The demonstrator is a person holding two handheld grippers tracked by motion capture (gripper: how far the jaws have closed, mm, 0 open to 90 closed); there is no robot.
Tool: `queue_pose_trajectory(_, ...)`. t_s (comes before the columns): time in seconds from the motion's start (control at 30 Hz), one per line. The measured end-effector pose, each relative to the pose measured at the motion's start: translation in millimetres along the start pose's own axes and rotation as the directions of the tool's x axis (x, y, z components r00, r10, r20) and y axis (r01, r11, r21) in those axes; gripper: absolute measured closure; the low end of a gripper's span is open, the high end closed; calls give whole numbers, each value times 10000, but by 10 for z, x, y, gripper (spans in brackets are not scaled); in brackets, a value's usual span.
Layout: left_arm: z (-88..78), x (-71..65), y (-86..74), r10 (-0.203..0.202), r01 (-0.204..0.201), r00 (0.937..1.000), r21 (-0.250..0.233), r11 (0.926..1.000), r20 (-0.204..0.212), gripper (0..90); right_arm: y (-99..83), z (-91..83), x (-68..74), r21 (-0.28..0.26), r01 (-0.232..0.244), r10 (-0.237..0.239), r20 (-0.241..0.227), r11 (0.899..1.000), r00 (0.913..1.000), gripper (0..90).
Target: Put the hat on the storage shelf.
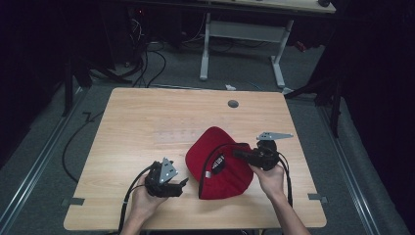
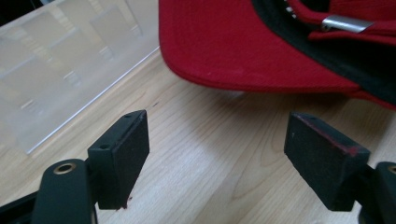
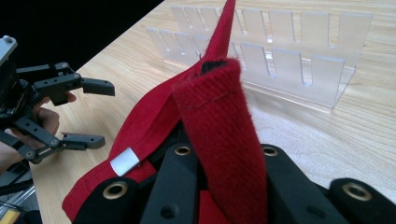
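Wooden table (image 1: 147,127) carries a red cap (image 1: 218,164) lying upside down near our side. We clamp its back strap (image 3: 219,135) in the right gripper (image 1: 243,154); the left gripper (image 1: 178,185) stands open and empty just beside the brim. We think the thin strap may slip out if we pull the cap toward the clear rack (image 3: 299,60).

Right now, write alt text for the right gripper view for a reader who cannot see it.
The right tongs are shut on the strap of a red cap over a wooden table. The left tongs, open, are at the left. A clear slotted rack stands behind the cap.
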State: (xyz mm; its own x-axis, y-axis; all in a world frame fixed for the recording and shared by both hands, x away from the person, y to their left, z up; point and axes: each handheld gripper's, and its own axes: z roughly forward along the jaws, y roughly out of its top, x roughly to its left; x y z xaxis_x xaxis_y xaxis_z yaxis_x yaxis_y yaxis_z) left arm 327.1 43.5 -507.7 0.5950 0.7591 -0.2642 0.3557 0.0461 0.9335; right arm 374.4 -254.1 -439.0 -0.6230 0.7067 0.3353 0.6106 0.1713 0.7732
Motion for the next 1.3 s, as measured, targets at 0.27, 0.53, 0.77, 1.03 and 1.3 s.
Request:
queue_pose_trajectory(0.27,71,-59,-18,453,-453,9990,260,9986,7,208,71,8,14,115,-108,110,-149,9999,9998,851)
queue_pose_trajectory(0.53,111,-109,-14,685,-686,9976,250,9973,58,200,85,33,12,293,-187,195,-275,9994,9994,851)
queue_pose_trajectory(0.77,139,-135,-33,947,-947,9955,309,9950,6,196,128,37,33,345,-292,307,-447,9990,9985,851)
queue_pose_trajectory(1.03,141,-147,-40,1131,-1129,9936,265,9933,-60,196,162,100,64,474,-287,312,-545,9985,9980,850)
queue_pose_trajectory(1.3,107,-160,-32,1287,-1287,9917,-8,9917,-63,214,157,142,73,678,-410,446,-523,9969,9976,849)
